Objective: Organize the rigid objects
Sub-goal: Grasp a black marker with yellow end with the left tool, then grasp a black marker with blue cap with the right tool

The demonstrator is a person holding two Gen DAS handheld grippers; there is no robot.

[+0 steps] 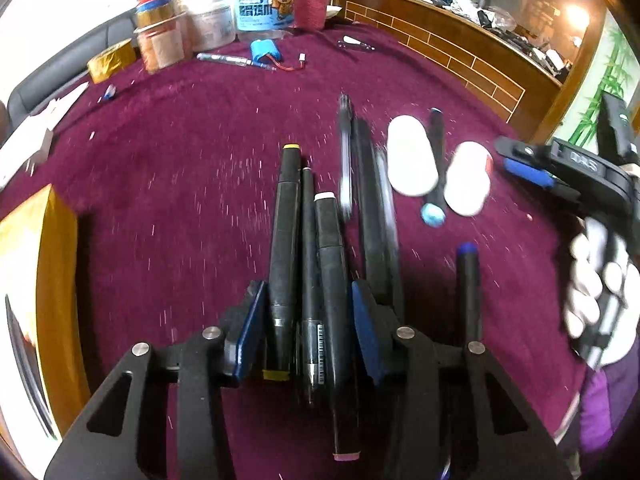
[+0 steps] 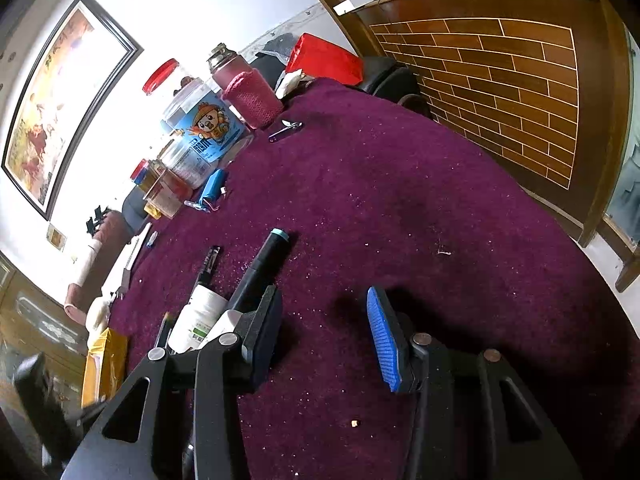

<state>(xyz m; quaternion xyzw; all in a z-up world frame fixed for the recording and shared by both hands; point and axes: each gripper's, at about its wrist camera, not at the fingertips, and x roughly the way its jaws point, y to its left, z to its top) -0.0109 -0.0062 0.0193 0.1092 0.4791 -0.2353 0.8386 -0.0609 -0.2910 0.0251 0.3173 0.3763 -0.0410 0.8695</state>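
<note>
The purple tablecloth (image 1: 180, 184) covers the whole table, with wide bare room in front of the right gripper (image 2: 324, 332), whose jaws stand spread over nothing. On the left, 3 dark pens lie side by side, long axes pointing away from the camera: a yellow-capped marker (image 1: 285, 248), a slim gel pen (image 1: 310, 264) and a white-capped marker (image 1: 334, 280). The left gripper (image 1: 306, 334) brackets all 3, its pads at their flanks; whether they truly pinch, I cannot tell. 2 white bottles (image 1: 412, 156) lie near, to the right.

Purple-clothed table (image 1: 168, 184) under a row of black markers (image 1: 286, 240), two white bottles (image 1: 412, 156), jars (image 1: 264, 0), blue battery pack (image 1: 266, 50).
</note>
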